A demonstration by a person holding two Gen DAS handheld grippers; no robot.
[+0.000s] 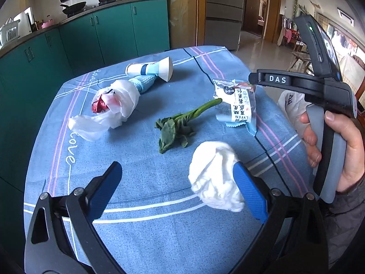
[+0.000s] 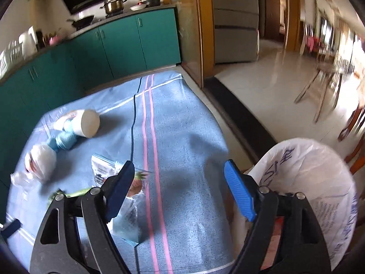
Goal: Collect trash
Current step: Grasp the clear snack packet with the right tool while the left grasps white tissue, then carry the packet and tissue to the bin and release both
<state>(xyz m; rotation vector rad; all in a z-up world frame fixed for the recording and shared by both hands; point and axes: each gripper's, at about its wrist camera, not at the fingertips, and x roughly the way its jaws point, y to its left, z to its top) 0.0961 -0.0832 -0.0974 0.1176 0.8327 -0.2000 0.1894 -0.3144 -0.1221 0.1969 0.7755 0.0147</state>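
Home kitchen with teal cabinets (image 1: 109, 29) and pots on the counter behind; nearer, a table (image 1: 141, 182) under a blue striped cloth, a white bag-lined bin (image 2: 319, 182) standing off its right edge.

Trash mostly still out on the cloth — judged early to midway. Left to collect: a crumpled white tissue (image 1: 214, 175) at the near side; a wilted green leaf stalk (image 1: 180, 125) mid-table; a snack wrapper (image 1: 237, 107) just beyond it; a wad of white plastic with red scraps (image 1: 114, 105) toward the left; a blue knitted piece (image 1: 144, 82) touching that wad; a paper cup (image 1: 152, 68) lying on its side at the far end. Something reddish dimly visible low inside the bin, too hidden to name, so possibly a piece or two already dropped.

Left tongs (image 1: 178, 187) spread wide, low over the near cloth; the right pad touching or just beside the tissue, the left pad well clear — not gripped. Likely the next pick.

Right tongs (image 2: 180, 189) also spread wide and empty, hanging over the table's right edge beside the bin mouth, the wrapper lying under the left pad, untouched as far as visible.
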